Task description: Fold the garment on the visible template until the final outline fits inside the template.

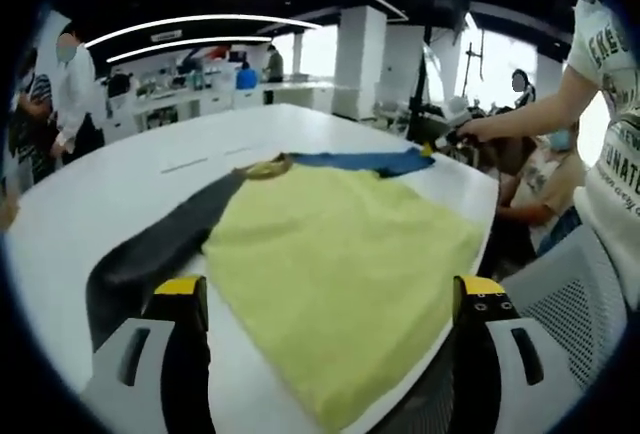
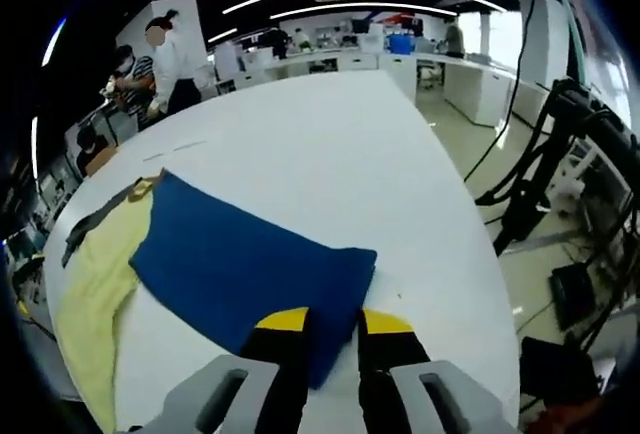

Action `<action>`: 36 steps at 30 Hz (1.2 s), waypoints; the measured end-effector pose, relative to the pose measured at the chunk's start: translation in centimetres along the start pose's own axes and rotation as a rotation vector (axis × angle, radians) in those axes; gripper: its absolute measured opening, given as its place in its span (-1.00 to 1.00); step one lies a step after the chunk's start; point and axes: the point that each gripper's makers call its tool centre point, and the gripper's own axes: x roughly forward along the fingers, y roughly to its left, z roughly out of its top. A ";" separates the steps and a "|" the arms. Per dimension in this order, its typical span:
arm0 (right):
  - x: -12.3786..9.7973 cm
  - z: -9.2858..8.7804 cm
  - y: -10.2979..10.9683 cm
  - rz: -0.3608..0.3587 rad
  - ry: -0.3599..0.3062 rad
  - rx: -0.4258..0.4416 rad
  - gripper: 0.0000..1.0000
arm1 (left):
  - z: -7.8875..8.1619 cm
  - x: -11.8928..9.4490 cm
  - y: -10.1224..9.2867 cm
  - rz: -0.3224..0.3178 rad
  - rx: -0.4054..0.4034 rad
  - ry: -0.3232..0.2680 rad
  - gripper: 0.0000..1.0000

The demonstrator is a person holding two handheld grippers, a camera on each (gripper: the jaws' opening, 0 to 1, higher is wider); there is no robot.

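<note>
A garment lies flat on the white table [image 1: 120, 179]. It has a yellow-green body [image 1: 340, 249], a grey sleeve [image 1: 150, 244] to the left and a blue sleeve [image 1: 370, 162] at the far side. My left gripper [image 1: 330, 289] hovers over the near hem, open wide and holding nothing. In the right gripper view the blue sleeve [image 2: 240, 264] spreads ahead, with the yellow body [image 2: 95, 274] and grey sleeve [image 2: 95, 219] to its left. My right gripper [image 2: 334, 322] is shut on the blue sleeve's near edge. That gripper [image 1: 440, 144], held by a person's hand, also appears at the sleeve's far tip.
Short faint marks [image 1: 185, 164] cross the tabletop beyond the garment. A mesh chair [image 1: 560, 294] stands by the table's right edge beside the person. Cables and stands [image 2: 560, 164] crowd the floor off the table's right side. People [image 2: 165, 64] stand at benches behind.
</note>
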 end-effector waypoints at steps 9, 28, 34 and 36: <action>0.1 0.4 -0.8 -0.009 -0.005 0.030 -0.98 | -0.2 0.0 0.0 -0.003 -0.005 0.004 0.98; 0.1 3.1 1.1 0.059 -0.002 0.012 -1.00 | -0.5 -0.5 0.9 0.023 -0.003 0.007 0.98; 0.6 3.9 1.1 0.068 -0.006 0.015 -1.00 | -0.5 -0.6 1.0 0.028 -0.002 0.008 0.98; 0.7 4.2 1.2 0.072 -0.009 0.020 -1.00 | -0.5 -0.6 1.1 0.031 -0.003 0.005 0.98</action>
